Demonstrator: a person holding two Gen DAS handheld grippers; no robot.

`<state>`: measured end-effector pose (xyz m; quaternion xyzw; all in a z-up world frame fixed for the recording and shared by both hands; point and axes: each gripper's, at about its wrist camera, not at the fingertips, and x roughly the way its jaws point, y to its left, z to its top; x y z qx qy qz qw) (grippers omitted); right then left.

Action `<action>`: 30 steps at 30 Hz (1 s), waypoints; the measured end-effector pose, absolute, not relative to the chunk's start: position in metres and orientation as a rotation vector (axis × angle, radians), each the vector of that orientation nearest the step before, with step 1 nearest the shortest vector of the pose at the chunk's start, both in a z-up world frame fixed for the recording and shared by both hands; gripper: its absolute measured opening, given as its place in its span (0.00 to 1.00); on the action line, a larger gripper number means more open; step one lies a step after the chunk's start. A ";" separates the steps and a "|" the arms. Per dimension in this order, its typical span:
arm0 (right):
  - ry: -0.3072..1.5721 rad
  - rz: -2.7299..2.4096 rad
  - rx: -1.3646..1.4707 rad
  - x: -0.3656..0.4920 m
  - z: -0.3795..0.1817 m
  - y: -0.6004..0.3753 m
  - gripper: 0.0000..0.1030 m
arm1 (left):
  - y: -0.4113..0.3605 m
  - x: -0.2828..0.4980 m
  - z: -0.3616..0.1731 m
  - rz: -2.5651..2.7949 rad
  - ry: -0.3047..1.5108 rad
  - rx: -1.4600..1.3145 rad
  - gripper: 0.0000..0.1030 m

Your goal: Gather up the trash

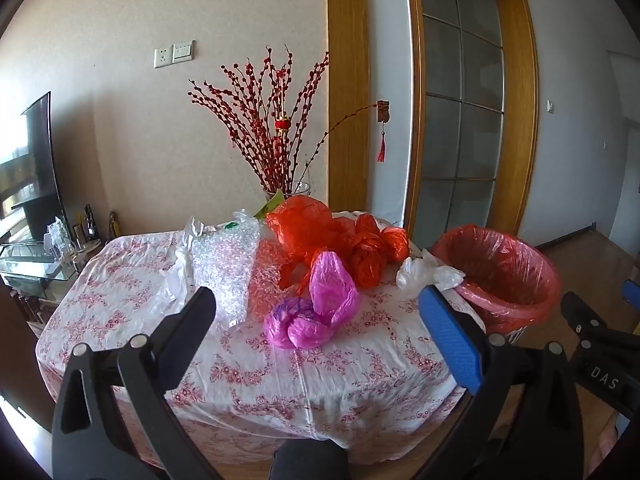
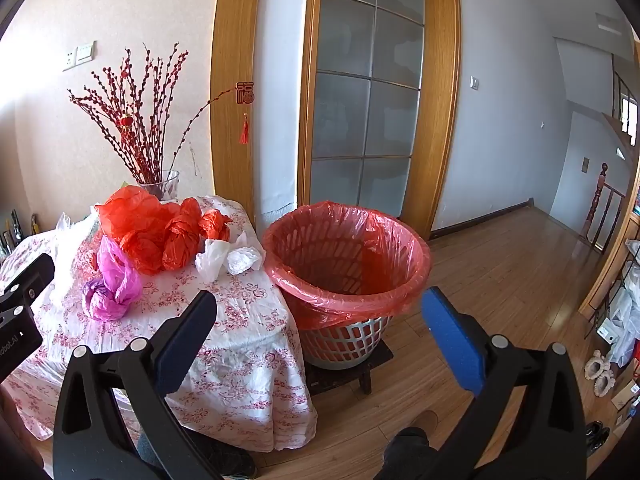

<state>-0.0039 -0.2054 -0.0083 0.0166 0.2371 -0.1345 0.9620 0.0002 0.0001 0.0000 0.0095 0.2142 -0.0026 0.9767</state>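
Both grippers, left [image 1: 316, 300] and right [image 2: 320, 300], hover level, jaws spread.

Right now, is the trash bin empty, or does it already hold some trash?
Empty as far as visible: the trash bin shows only its red liner inside. The very bottom is out of sight, so small pieces cannot be ruled out.

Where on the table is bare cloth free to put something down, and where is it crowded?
The near part of the tablecloth, in front of the pink bag, is bare. The far half is crowded: bubble wrap, red bags and white bags beside the trash basket.
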 end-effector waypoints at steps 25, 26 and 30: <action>0.477 -0.275 0.029 -0.004 -0.007 -0.206 0.98 | 0.000 0.000 0.000 -0.007 0.432 0.014 0.96; 0.477 -0.274 0.029 -0.004 -0.007 -0.206 0.98 | 0.000 0.000 0.000 -0.007 0.432 0.014 0.96; 0.477 -0.274 0.029 -0.004 -0.007 -0.206 0.98 | 0.000 0.000 0.000 -0.007 0.433 0.014 0.96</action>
